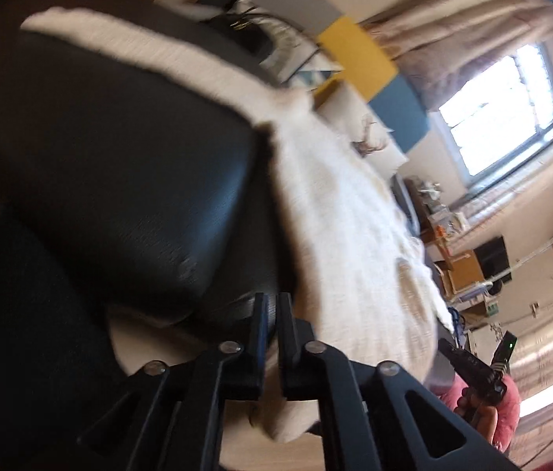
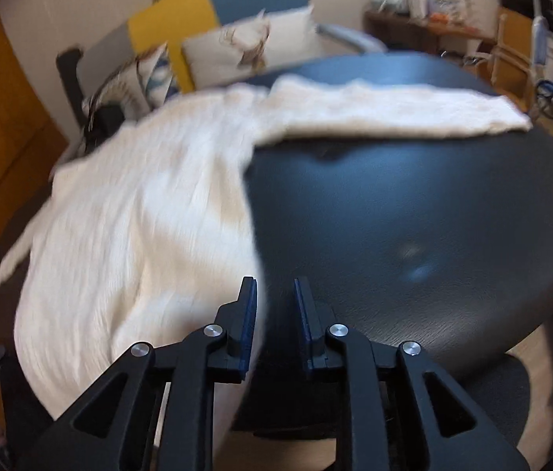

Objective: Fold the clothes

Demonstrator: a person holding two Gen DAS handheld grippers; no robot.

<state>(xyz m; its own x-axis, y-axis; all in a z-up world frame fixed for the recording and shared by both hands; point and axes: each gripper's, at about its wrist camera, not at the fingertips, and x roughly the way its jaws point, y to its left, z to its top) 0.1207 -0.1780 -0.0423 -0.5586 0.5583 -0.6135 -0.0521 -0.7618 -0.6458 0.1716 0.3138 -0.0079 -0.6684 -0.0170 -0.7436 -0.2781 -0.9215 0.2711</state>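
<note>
Garment: cream knit garment (image 2: 139, 212) drapes over the black table (image 2: 414, 204), one sleeve stretched across the far edge.
Left gripper (image 1: 272, 306): jaws nearly closed, gripping nothing.
Right gripper (image 2: 274, 294): narrowly parted, empty.
Behind: patterned pillows (image 2: 249, 49), cluttered shelf (image 2: 425, 19).

Black tongs (image 2: 275, 286), blue-lined pads (image 2: 251, 314), silver screws (image 2: 213, 330) on the linkage; pinkish-red sleeve (image 1: 510, 400) behind.
</note>
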